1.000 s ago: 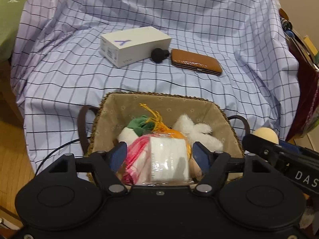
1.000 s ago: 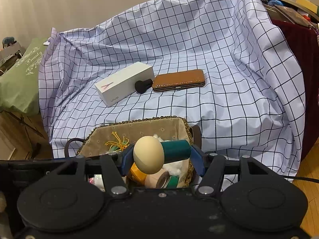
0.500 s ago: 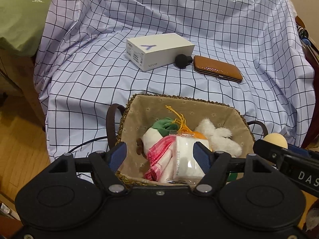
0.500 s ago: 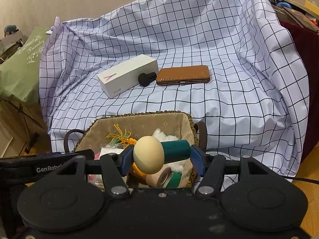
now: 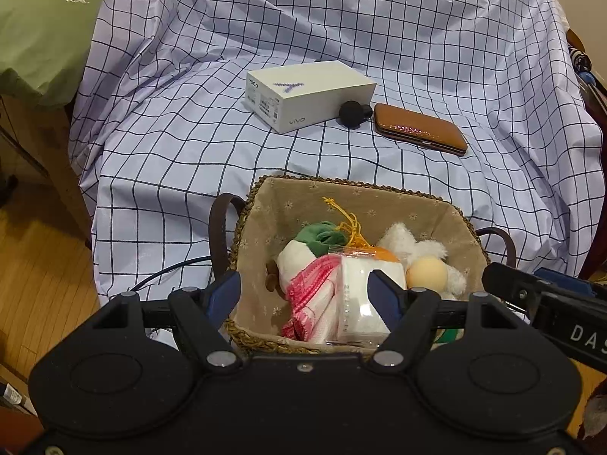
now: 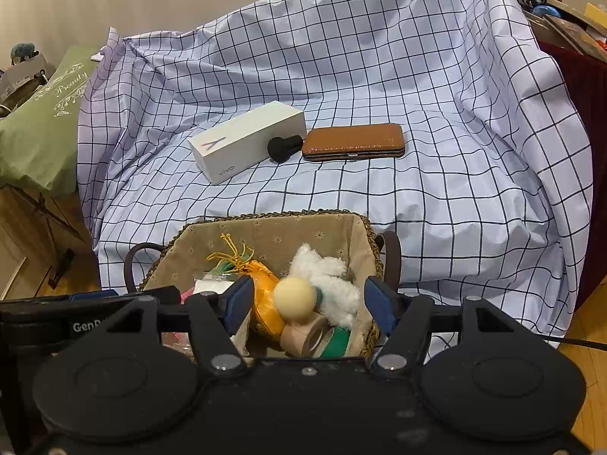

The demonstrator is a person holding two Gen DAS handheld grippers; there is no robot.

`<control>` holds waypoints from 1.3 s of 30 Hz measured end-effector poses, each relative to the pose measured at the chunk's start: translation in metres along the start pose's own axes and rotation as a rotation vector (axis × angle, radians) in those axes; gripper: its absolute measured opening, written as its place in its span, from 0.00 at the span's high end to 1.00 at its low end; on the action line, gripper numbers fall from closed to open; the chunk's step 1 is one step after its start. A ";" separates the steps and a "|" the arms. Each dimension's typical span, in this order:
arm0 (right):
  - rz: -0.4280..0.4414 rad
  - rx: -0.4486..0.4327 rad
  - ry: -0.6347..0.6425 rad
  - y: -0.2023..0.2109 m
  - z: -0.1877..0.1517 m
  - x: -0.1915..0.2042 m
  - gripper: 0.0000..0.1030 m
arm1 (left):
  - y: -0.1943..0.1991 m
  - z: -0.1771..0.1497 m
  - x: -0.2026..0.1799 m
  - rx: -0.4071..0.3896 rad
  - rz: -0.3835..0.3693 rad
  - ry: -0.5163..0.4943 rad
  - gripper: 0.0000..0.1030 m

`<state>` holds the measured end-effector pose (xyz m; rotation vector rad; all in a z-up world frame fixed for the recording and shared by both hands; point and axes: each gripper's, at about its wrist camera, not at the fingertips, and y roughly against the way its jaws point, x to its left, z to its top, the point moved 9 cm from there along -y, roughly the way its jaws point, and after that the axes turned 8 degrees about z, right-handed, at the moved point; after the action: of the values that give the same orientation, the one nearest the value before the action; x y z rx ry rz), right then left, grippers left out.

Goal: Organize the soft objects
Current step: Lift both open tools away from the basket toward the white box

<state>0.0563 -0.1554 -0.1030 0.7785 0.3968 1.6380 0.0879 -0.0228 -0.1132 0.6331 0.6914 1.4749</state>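
Right gripper angled down over the basket, jaws opening, beige ball loose between them, left gripper spread beside, white box beyond.

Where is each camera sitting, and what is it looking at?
Left wrist view: sits on the left gripper, looks down over its open blue fingers into the basket; the right gripper's black body pokes in at the right.
Right wrist view: sits on the right gripper, whose jaws are opening around nothing; the sponge ball lies below in the basket; the left gripper's body shows at the left.
Both share the basket, white box, brown case and checked cloth.
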 end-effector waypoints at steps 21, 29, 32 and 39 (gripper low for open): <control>0.001 0.002 0.001 0.000 0.000 0.000 0.36 | 0.003 0.000 0.001 -0.008 0.003 -0.005 0.33; -0.001 -0.090 0.046 0.010 0.014 0.003 0.29 | 0.003 0.004 0.006 -0.020 0.016 0.003 0.32; -0.007 -0.128 0.072 0.014 0.022 0.004 0.24 | 0.001 0.006 0.007 -0.022 0.021 0.003 0.32; 0.008 -0.170 0.081 0.012 0.040 0.010 0.13 | -0.003 0.013 0.007 -0.023 0.027 -0.014 0.32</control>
<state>0.0737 -0.1546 -0.0640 0.5882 0.3067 1.6902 0.0994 -0.0153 -0.1065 0.6365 0.6571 1.4999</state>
